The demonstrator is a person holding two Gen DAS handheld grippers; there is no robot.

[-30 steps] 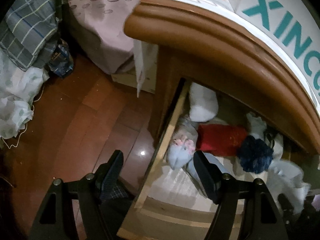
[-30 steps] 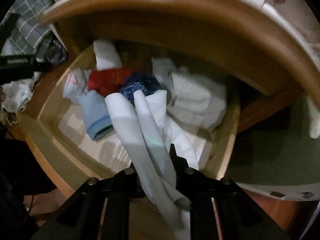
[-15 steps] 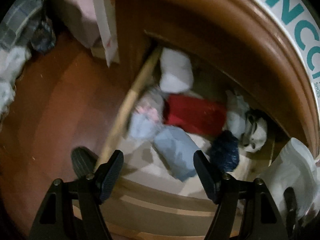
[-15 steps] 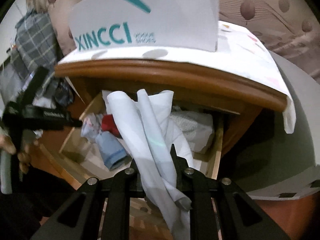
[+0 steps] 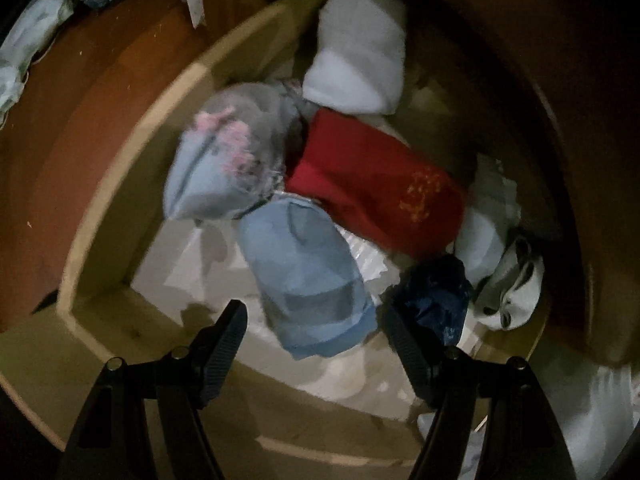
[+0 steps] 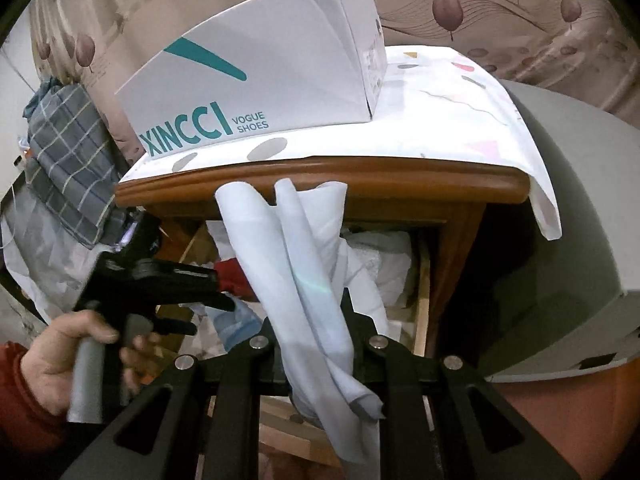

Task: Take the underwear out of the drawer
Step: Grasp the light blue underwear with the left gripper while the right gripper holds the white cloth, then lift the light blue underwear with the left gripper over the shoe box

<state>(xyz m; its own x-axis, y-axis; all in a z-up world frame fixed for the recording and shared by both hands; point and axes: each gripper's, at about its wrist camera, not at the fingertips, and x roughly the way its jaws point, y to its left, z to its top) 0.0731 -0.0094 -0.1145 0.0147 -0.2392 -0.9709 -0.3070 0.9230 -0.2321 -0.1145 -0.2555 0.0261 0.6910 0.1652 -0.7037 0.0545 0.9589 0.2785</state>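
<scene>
The open wooden drawer (image 5: 100, 240) fills the left wrist view, seen from above. In it lie a folded light blue garment (image 5: 304, 276), a red one (image 5: 376, 192), a white one (image 5: 356, 52), a grey one with pink marks (image 5: 228, 152) and a dark blue bundle (image 5: 436, 296). My left gripper (image 5: 316, 340) hangs open just over the light blue garment's near end, not touching it. A hand (image 6: 80, 352) holds the left gripper (image 6: 208, 314) over the drawer. My right gripper (image 6: 316, 320) is shut on a pale white garment (image 6: 304, 272), lifted in front of the nightstand (image 6: 320, 176).
A white shoe box (image 6: 260, 80) stands on the cloth-covered nightstand top. A plaid bundle (image 6: 68, 160) sits at the left, and a grey rounded surface (image 6: 560, 220) at the right. Reddish wood floor (image 5: 80, 100) lies left of the drawer. Another white garment (image 6: 380, 256) remains in the drawer's right side.
The left gripper has dropped and tilted down over the drawer, still open. The right gripper has lifted and drawn back with the pale garment, so the shoe box now shows.
</scene>
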